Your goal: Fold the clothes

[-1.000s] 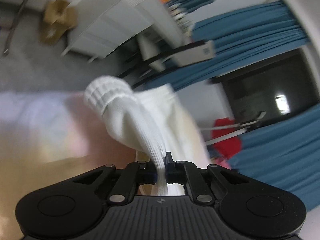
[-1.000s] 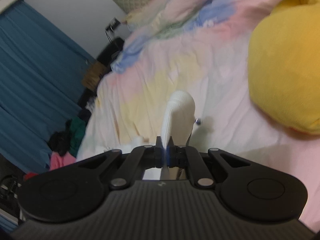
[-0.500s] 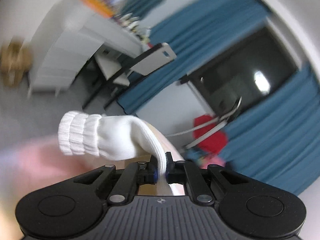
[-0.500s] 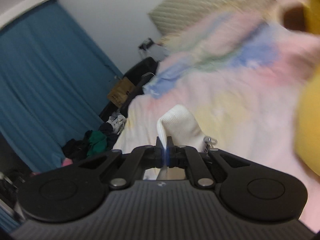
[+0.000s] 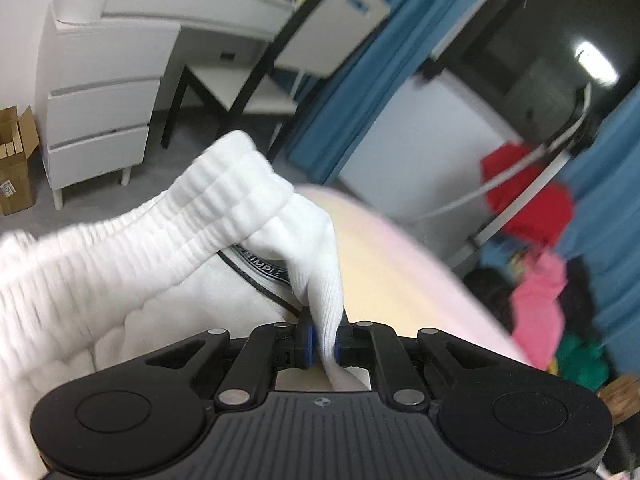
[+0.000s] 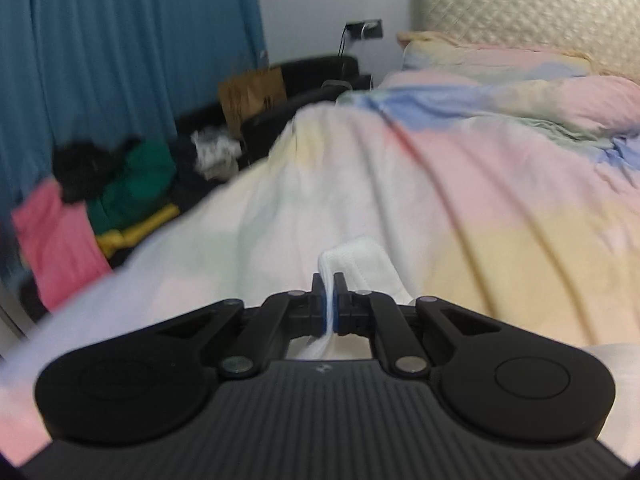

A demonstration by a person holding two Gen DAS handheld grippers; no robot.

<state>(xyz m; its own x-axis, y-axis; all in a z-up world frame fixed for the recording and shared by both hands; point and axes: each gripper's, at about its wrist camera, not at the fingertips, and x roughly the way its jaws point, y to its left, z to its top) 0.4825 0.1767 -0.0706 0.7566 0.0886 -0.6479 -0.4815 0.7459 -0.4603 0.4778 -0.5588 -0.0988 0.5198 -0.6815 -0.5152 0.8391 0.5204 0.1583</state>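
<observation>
A white garment with a thick ribbed band stretches from the left edge of the left wrist view to my left gripper. The pads press on a ribbed fold of it, and the jaws are opening slightly with the cloth still between them. A dark printed label shows under the band. In the right wrist view my right gripper is shut on a thin edge of the same white garment, which lies just ahead on the pastel bedspread.
A white desk with drawers, a chair and a cardboard box stand beyond the bed. Blue curtains hang behind. A pile of coloured clothes lies beside the bed. A quilted headboard is at the far end.
Both views swung and rolled fast. The garment's ribbed band now spreads out to the left. The yellow mass has left the right view, which now faces the headboard. Both grips held.
</observation>
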